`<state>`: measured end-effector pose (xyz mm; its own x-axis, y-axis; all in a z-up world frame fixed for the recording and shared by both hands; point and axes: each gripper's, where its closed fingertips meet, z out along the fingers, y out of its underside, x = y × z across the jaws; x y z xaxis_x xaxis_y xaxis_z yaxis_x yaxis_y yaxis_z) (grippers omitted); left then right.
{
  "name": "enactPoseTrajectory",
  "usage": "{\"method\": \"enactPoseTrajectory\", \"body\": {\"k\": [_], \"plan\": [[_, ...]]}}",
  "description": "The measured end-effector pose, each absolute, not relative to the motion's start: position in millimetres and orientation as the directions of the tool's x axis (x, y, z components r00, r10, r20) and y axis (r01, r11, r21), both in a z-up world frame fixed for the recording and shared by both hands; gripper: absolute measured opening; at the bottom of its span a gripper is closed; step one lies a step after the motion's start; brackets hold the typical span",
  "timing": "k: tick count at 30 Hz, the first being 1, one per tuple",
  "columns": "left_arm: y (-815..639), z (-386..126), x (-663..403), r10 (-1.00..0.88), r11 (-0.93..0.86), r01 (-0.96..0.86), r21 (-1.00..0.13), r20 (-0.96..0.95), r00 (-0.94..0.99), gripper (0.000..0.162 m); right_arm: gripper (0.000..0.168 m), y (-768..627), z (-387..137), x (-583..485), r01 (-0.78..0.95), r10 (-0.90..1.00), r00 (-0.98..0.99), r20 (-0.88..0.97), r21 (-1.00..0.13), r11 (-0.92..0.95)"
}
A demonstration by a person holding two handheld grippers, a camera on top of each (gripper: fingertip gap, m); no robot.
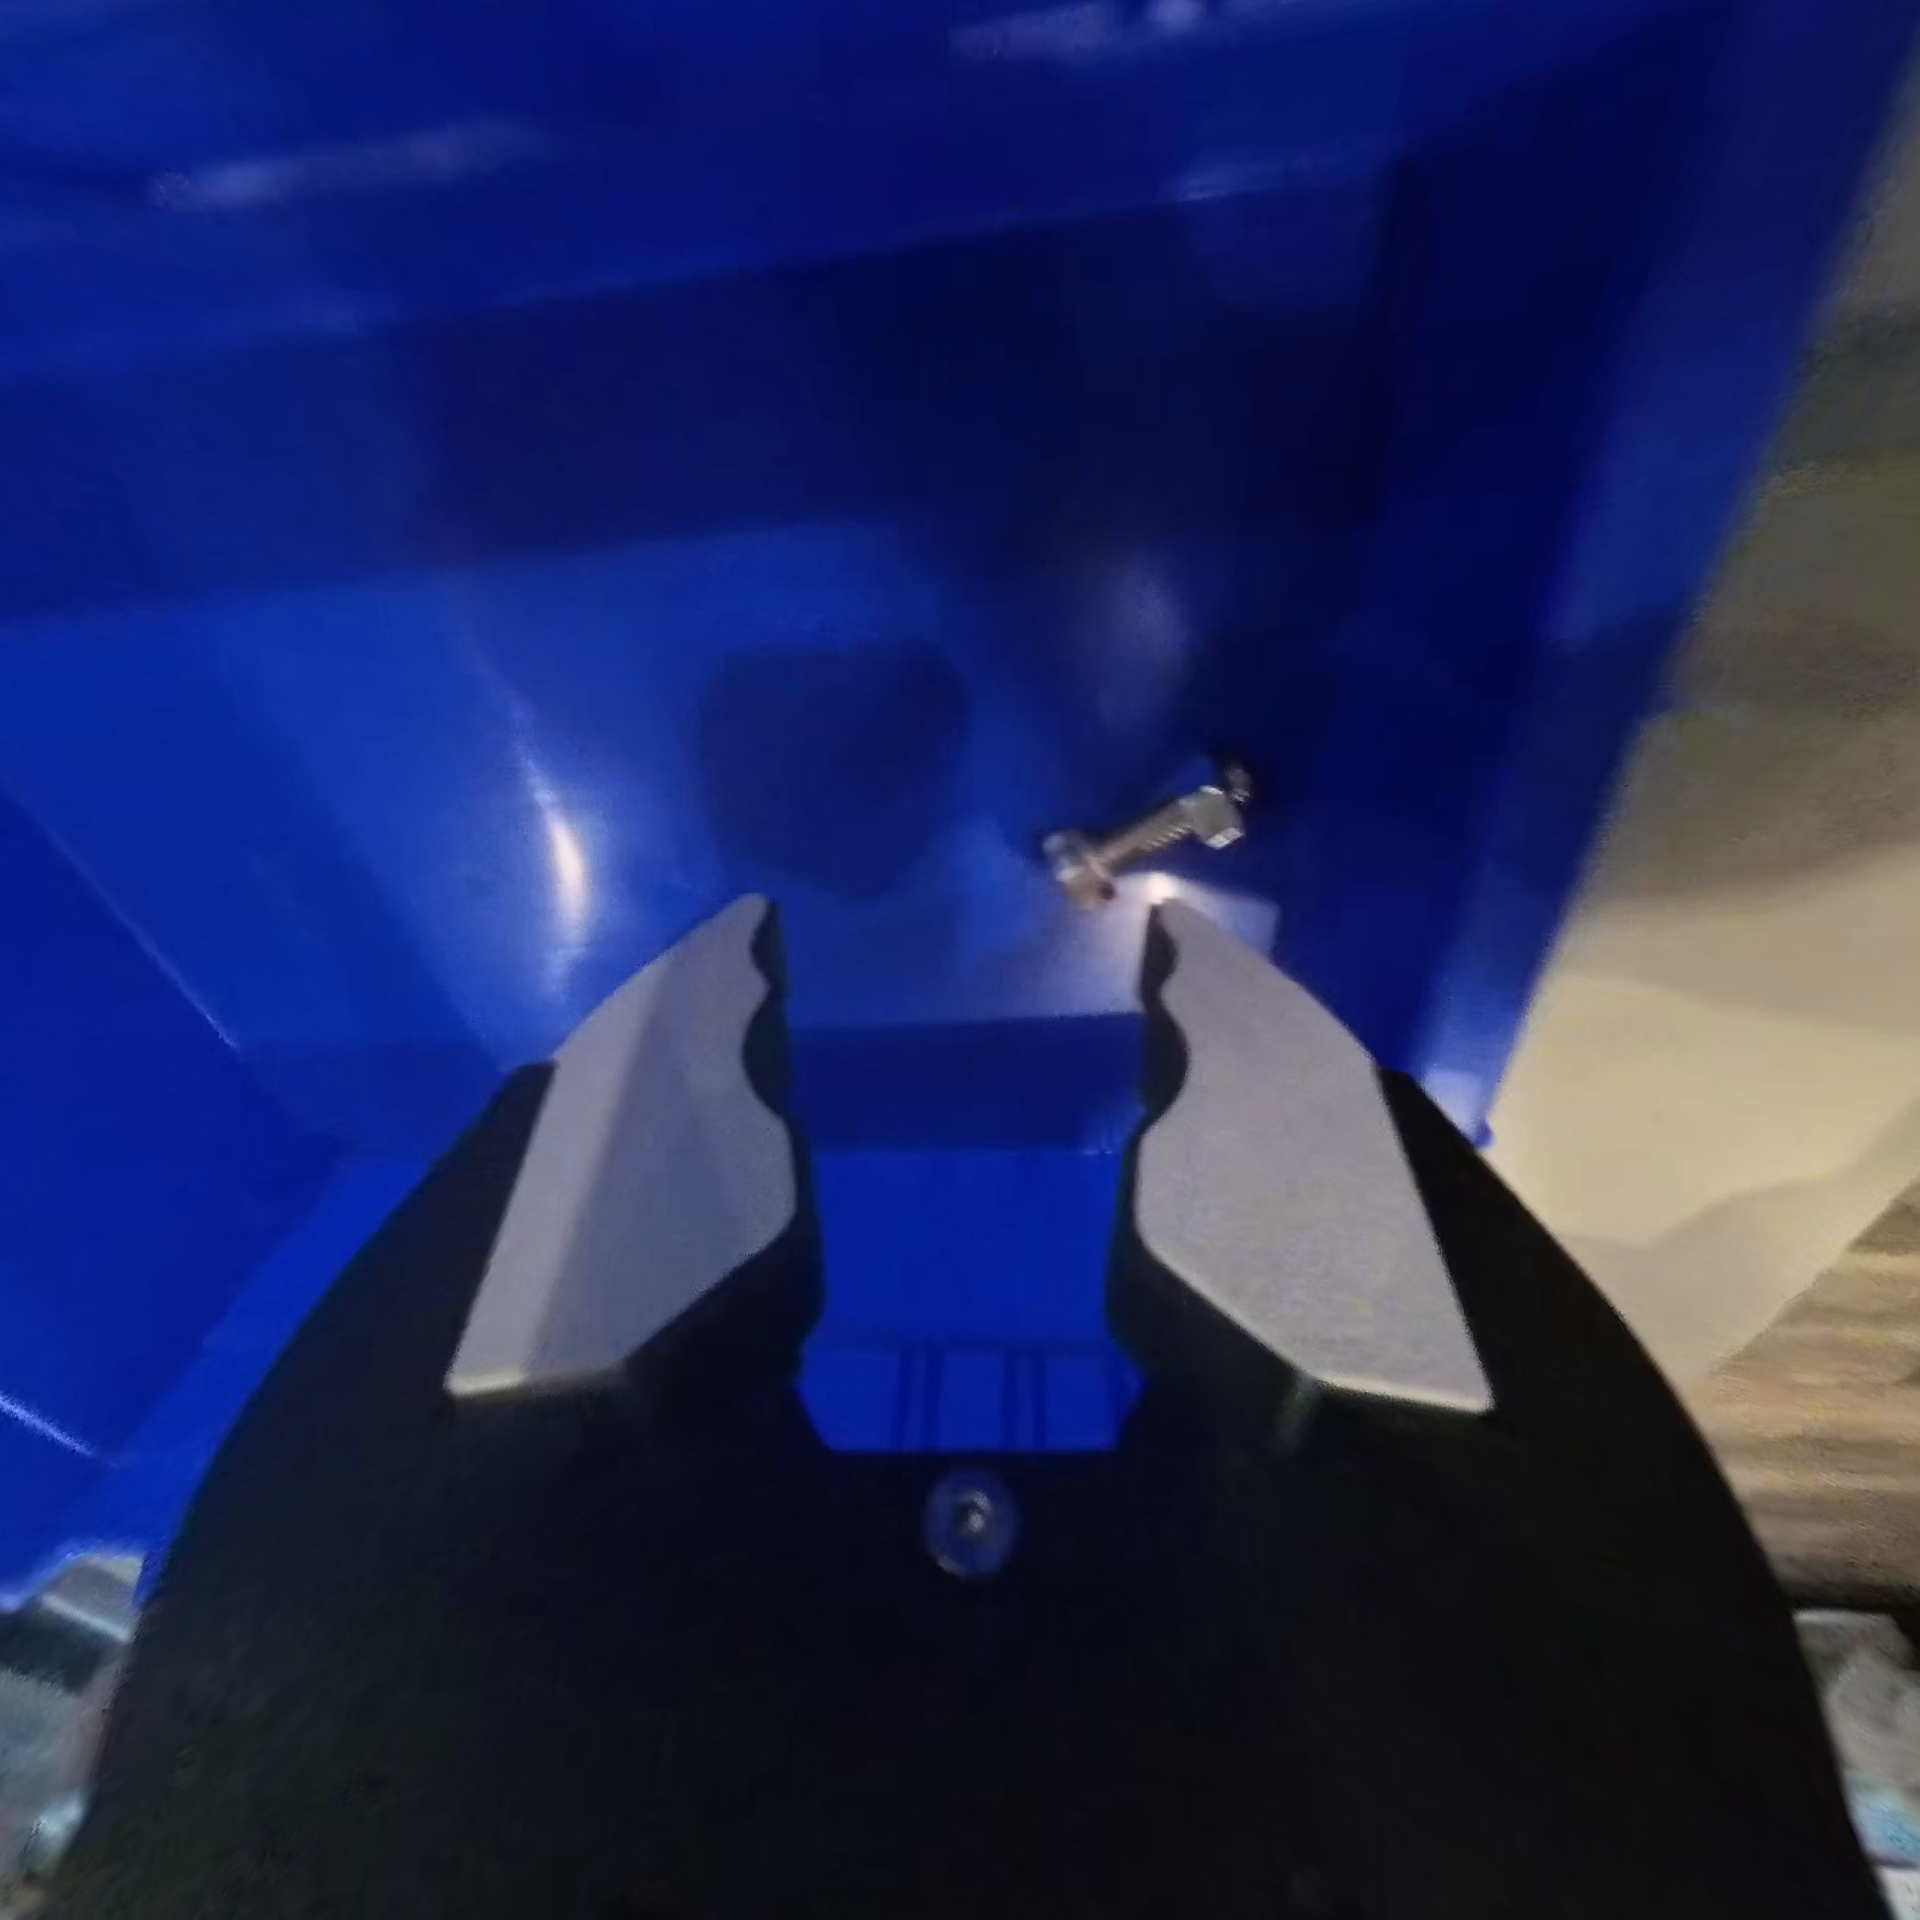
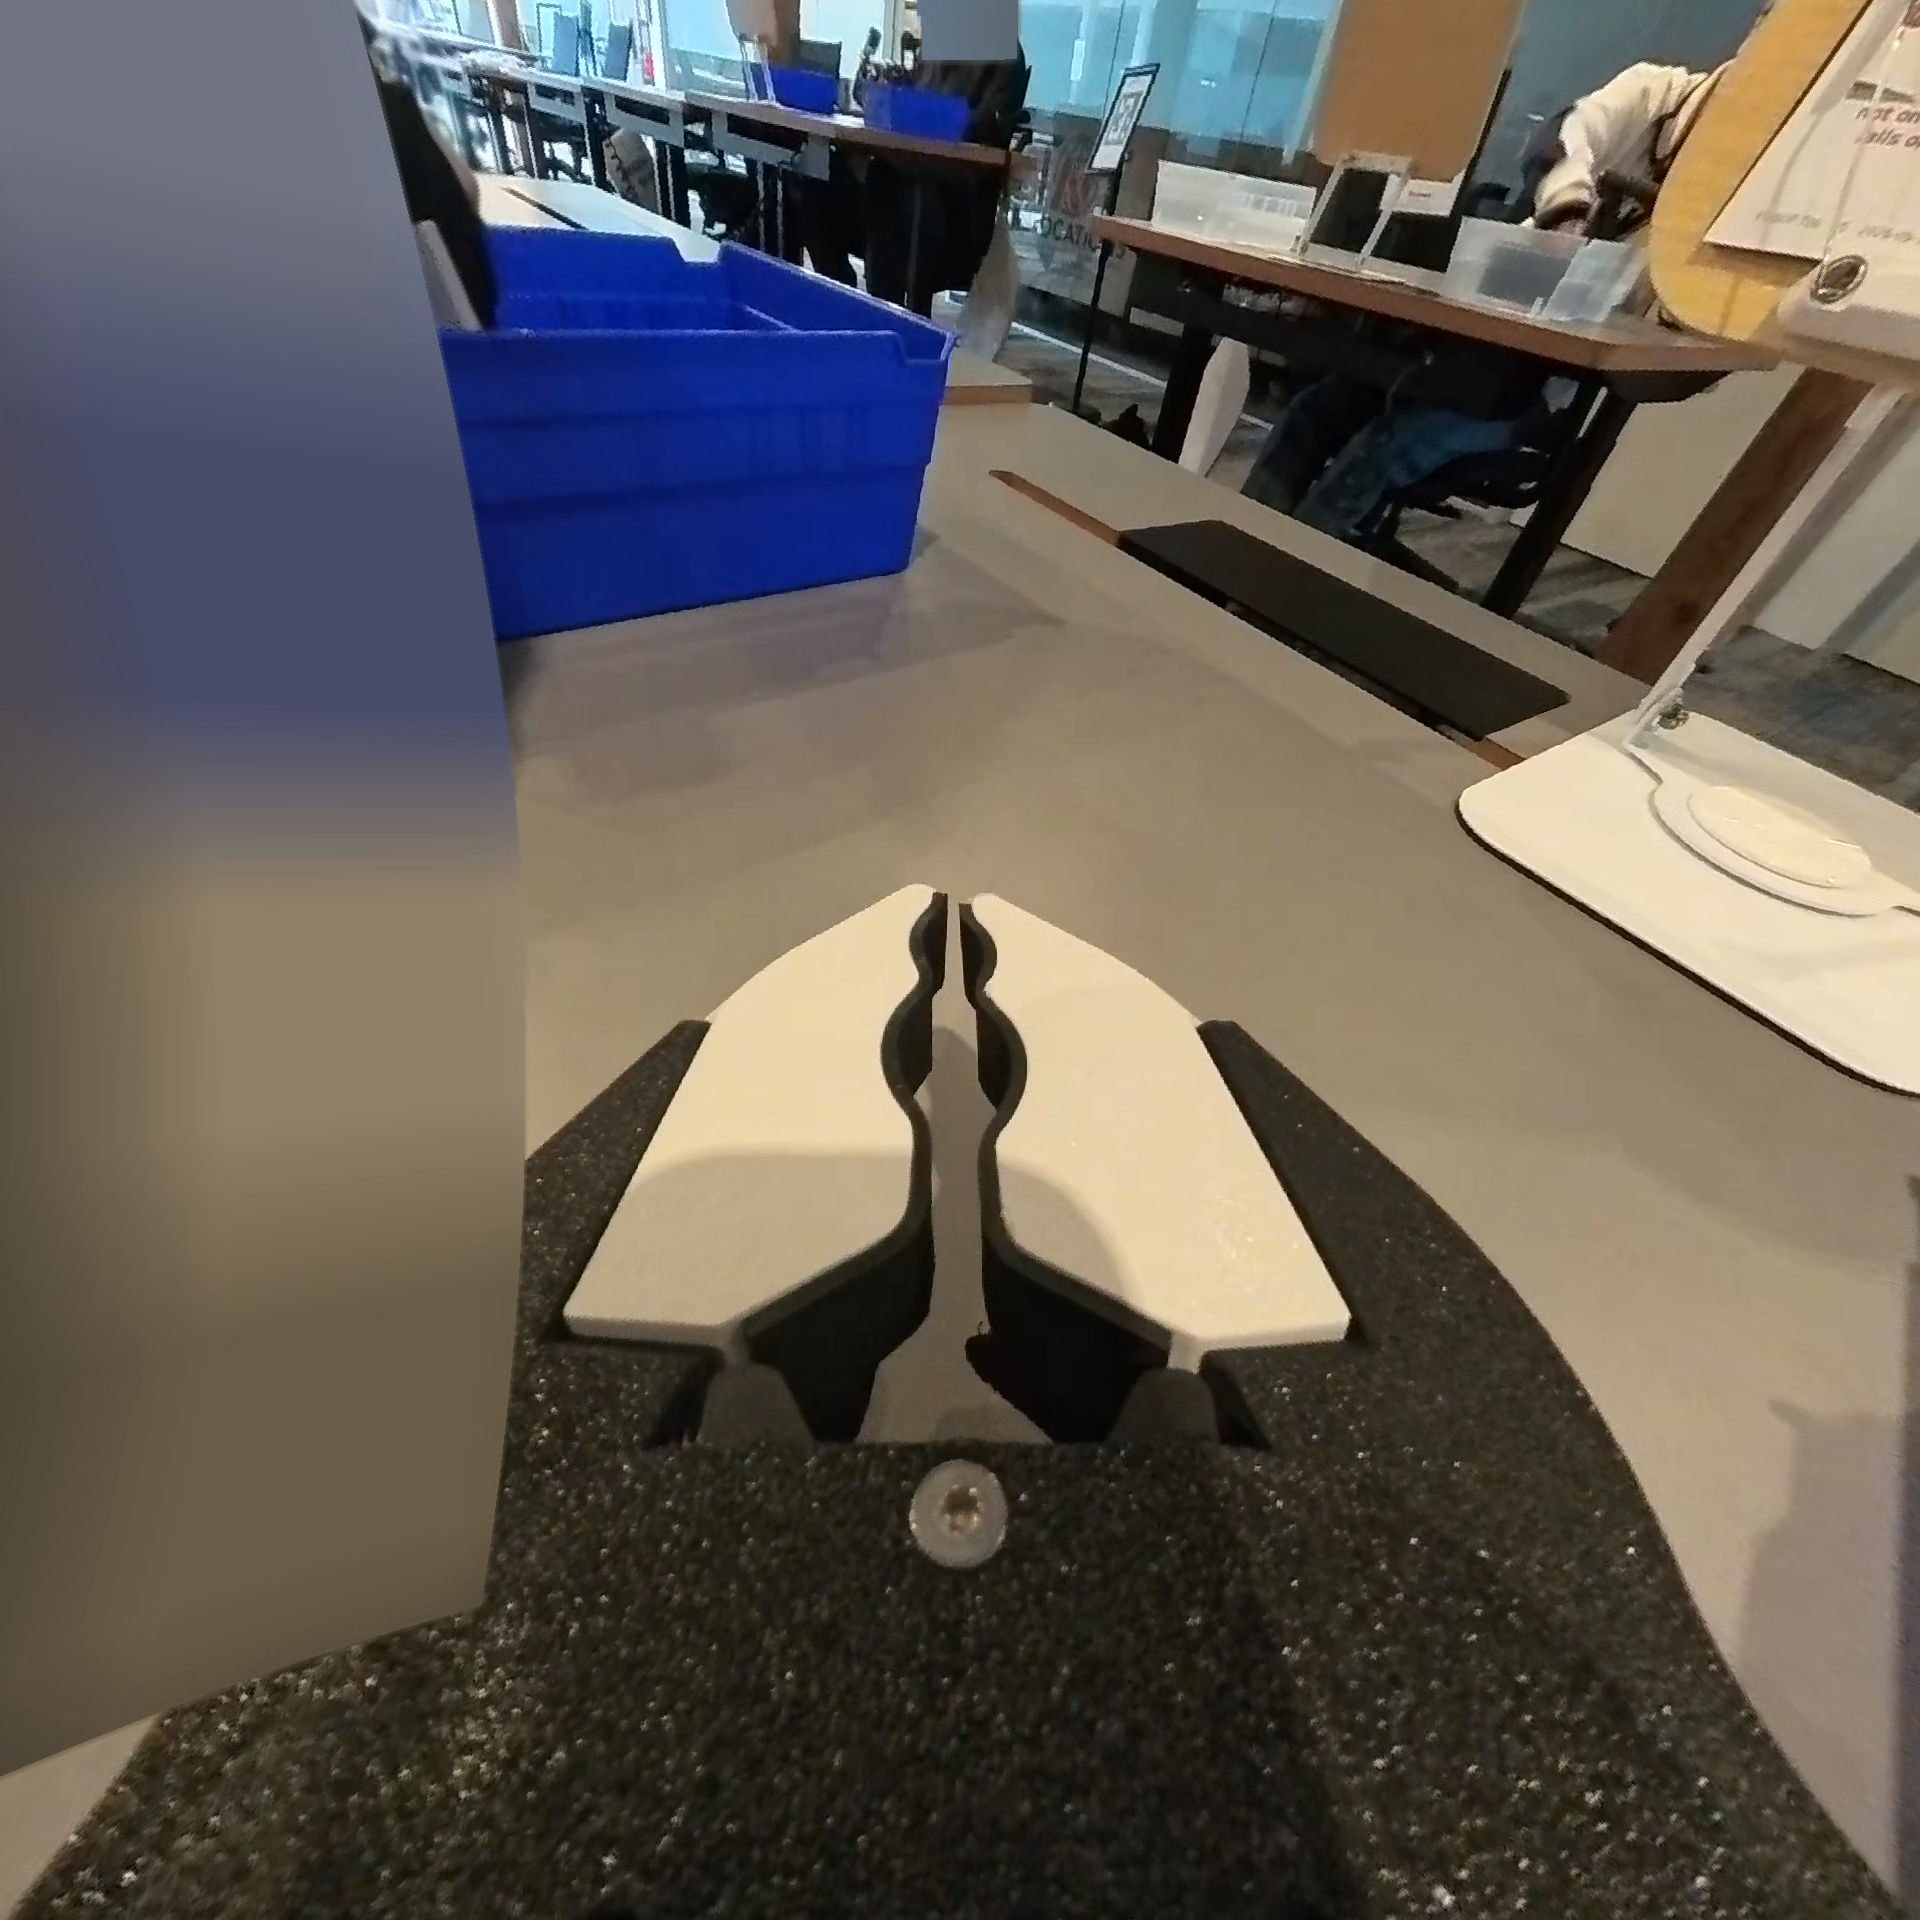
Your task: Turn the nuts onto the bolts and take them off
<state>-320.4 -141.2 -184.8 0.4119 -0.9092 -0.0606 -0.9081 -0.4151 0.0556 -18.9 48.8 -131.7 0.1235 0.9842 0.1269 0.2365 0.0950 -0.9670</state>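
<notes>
So the whole thing hinges on where the bolt (image 1: 1148, 840) sits relative to the left gripper (image 1: 961, 914): it's lying on the floor of the blue bin (image 1: 416, 727), tucked toward the bin's right wall near a corner, and it's just ahead of and a bit right of the right fingertip (image 1: 1169, 925), not between the fingers. Its long axis runs slanted, one end low-left by the fingertip, the other up-right toward the wall. There looks to be a nut or washer on the near end, but the shot is blurry enough that I can't say which end is the head. The left gripper is spread wide with nothing in it, and I can't tell if the tip is actually touching the bolt or just short of it. My read is it needs to shift right and forward a little so the shank lands between the fingers, and since the bolt lies diagonal the wall could get in the way. The right gripper (image 2: 954, 914) is well apart from all that, hovering low over the grey worktop (image 2: 1143, 779) with its fingers nearly together, only a thin slit between them, holding nothing. A blue bin (image 2: 707, 468) sits near the worktop's far left edge in that view, and a white stand base (image 2: 1610, 883) at the right edge. So left is clearly the nearer one for the pick
</notes>
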Motion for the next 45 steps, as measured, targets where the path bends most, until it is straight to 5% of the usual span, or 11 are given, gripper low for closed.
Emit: {"method": "enactPoseTrajectory", "body": {"k": [6,26,34,45], "plan": [[-153,-187,-301,-0.964,-0.267,-0.964,0.006,-0.019,0.267,0.032,0.002,49,-132,-19,0.242,0.984,0.124,0.129,-0.966,0.096],[-176,-195,-298,-0.989,-0.091,-0.986,0.139,0.103,0.106,0.021,0.002,48,-132,-20,0.238,0.985,0.119,0.122,-0.967,0.091],[-178,-202,-304,-0.973,-0.162,-0.971,0.177,0.135,0.187,0.01,0.002,49,-131,-19,0.227,0.987,0.119,0.11,-0.971,0.08],[-150,-173,-322,-0.833,-0.525,-0.837,0.153,-0.293,0.469,0.01,0.0,45,-131,-22,0.225,0.987,0.085,0.137,-0.968,0.115]]}}
